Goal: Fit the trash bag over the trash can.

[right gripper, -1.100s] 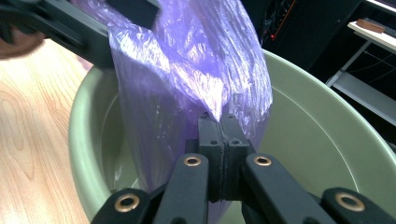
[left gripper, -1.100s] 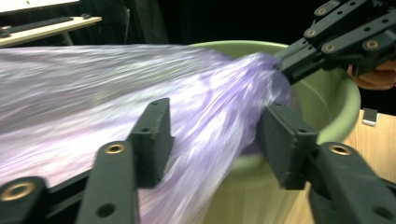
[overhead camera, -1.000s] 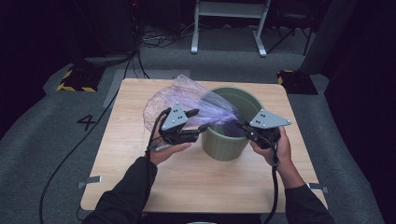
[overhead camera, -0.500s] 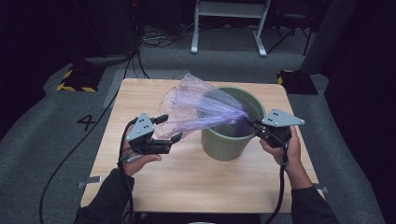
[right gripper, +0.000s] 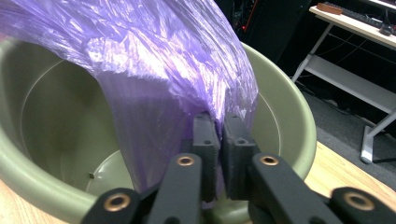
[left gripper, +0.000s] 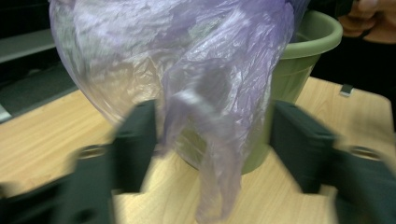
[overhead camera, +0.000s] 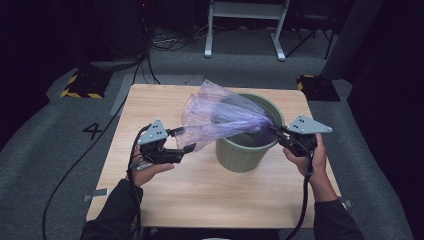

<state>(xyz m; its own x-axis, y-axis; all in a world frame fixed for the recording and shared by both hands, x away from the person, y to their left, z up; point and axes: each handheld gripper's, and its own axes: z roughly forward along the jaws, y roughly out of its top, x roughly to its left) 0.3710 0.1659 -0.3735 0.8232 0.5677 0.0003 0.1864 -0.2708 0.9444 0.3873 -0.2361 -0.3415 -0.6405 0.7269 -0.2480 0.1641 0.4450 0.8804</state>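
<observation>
Grey carpet (overhead camera: 60, 165) surrounds my wooden desk (overhead camera: 210, 195), with a painted number four (overhead camera: 93, 131) on the floor to the left and a white metal stand (overhead camera: 245, 22) behind in the dark. Two blocks with yellow and black stripes sit on the floor near the desk's far corners.

On the desk stands a green bucket (overhead camera: 247, 152), upright, toward the right half. A thin purple plastic bag (overhead camera: 220, 120) billows above its rim and spreads out to the left, over the wood.

My right gripper (overhead camera: 276, 131) sits at the bucket's right edge. In the right gripper view its fingers (right gripper: 206, 140) are clenched tight on a gathered edge of the bag (right gripper: 154, 84), pinching the film just above the bucket's (right gripper: 42, 121) open mouth; the pale inside bottom shows below.

My left gripper (overhead camera: 184, 140) is out to the left of the bucket, just above the desk. In the left gripper view its fingers (left gripper: 135, 140) stand wide apart, released, blurred, and a loose fold of the bag (left gripper: 205, 116) hangs down between them without being pinched. Behind that fold the bucket's (left gripper: 299, 60) wall rises, and beyond it my right hand (left gripper: 373, 21) shows at the top corner.
</observation>
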